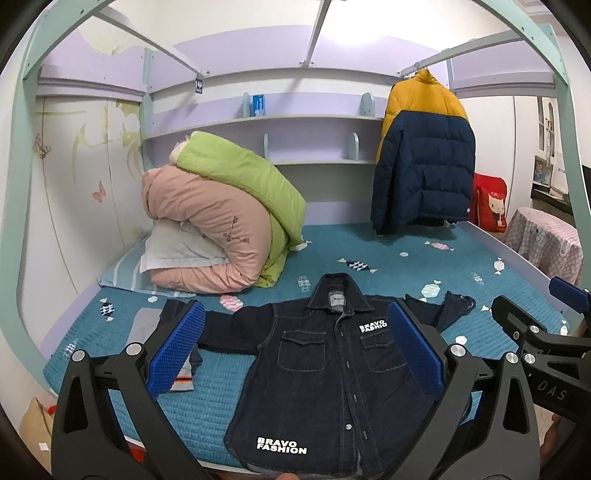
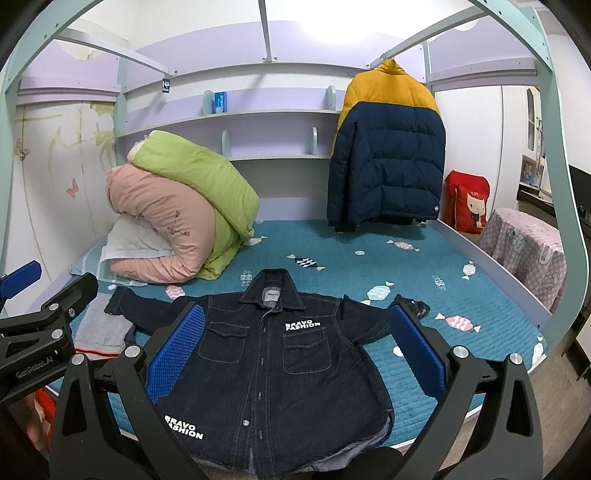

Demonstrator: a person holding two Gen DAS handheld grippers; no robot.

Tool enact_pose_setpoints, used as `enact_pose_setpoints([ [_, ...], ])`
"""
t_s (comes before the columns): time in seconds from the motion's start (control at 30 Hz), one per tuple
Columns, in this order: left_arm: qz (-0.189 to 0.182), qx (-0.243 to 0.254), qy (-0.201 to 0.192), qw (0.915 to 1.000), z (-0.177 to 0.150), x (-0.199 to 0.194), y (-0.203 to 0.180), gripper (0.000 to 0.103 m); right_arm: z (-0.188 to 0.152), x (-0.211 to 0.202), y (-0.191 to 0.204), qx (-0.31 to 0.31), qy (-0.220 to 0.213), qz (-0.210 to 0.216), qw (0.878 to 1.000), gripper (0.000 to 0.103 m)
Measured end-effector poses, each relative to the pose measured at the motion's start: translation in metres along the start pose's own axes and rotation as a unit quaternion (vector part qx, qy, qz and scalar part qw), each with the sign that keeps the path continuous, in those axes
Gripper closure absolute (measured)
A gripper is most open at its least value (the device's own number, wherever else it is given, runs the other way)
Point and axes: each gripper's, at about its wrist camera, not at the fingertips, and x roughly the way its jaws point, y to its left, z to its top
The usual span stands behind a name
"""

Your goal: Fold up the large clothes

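Light: bright, even indoor light from above; ceiling (image 1: 354, 22) blown out to white glare between the bed-frame bars
Shadows: soft and faint; a dim patch under the hanging puffer coat (image 2: 388, 147)
Focus: sharp mid-frame; the jacket (image 1: 332, 369) lettering reads cleanly
Edges: strong fisheye bending; black corner vignette; frame posts curve

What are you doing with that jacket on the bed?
A person holds a claw in each hand, left claw and right claw, both open and hovering over a dark denim jacket. The jacket lies flat on the bed, buttoned, sleeves spread out. It is about to be folded; nothing is gripped yet.
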Motion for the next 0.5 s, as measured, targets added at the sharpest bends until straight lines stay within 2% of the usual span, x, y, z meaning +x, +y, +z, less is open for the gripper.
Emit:
enact_pose_setpoints([
  [0.27,0.0,-0.008,0.038,0.9992,-0.007,0.039,0.009,0.004,-0.007,0.037,0.003,0.001,0.034,0.0,0.999,0.007],
  [0.5,0.007,-0.015,0.077,0.9969,-0.017,0.088,0.024,0.004,-0.012,0.086,0.01,0.0,0.075,0.004,0.997,0.007],
])
